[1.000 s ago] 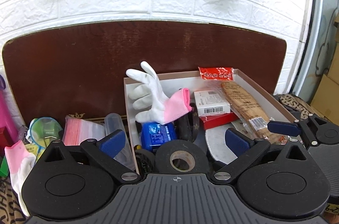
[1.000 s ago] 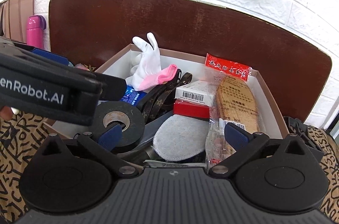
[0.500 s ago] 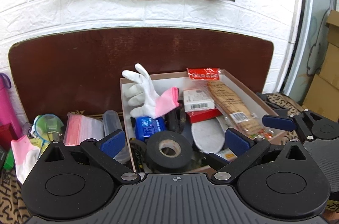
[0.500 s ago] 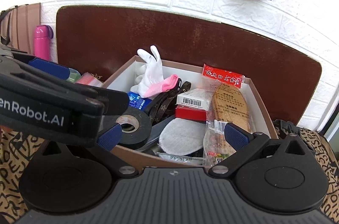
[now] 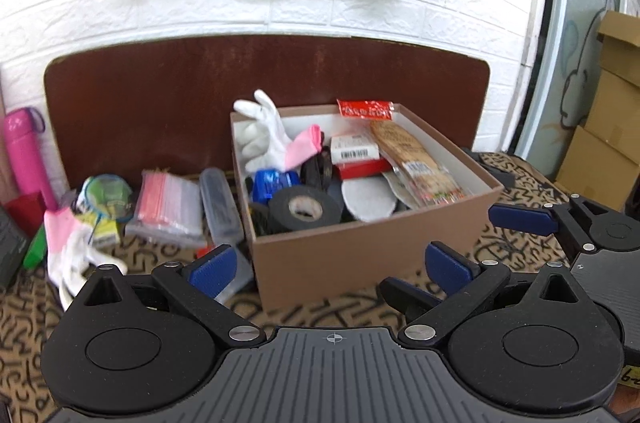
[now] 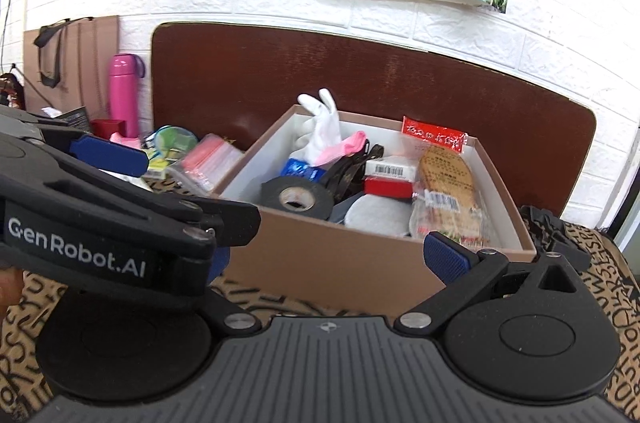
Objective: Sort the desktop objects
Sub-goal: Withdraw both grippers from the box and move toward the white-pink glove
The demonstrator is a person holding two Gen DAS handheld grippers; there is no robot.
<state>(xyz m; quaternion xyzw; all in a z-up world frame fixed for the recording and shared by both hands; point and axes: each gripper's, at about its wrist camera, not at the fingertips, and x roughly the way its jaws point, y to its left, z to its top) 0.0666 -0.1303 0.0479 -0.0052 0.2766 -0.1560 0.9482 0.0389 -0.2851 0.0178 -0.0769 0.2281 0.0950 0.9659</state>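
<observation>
Altogether one brown cardboard box [image 5: 360,255] sits on the patterned tablecloth [image 5: 24,307], and most of the desktop things lie inside it. Counted there: one roll of black tape [image 5: 303,210] at the near left corner, one blue packet [image 5: 276,181] behind it, one white glove with a pink cuff [image 5: 272,139] standing up in the far left corner, one white barcoded carton [image 5: 354,147] on one red carton [image 5: 364,169], one grey insole [image 5: 368,199], and one long packaged insole with a red header [image 5: 412,163] along the right wall.

Left of the box, outside it, lie one clear plastic case [image 5: 220,203] just beside the wall, one pack of red-striped zip bags [image 5: 170,205], one green-lidded round item [image 5: 107,193], and a second pink-cuffed glove [image 5: 66,243]. One pink bottle [image 5: 26,151] stands at the far left.

Both tools hover in front of the box, holding nothing: the left gripper [image 5: 325,261] has its jaws spread wide, and the right gripper [image 6: 328,255] is likewise spread.
</observation>
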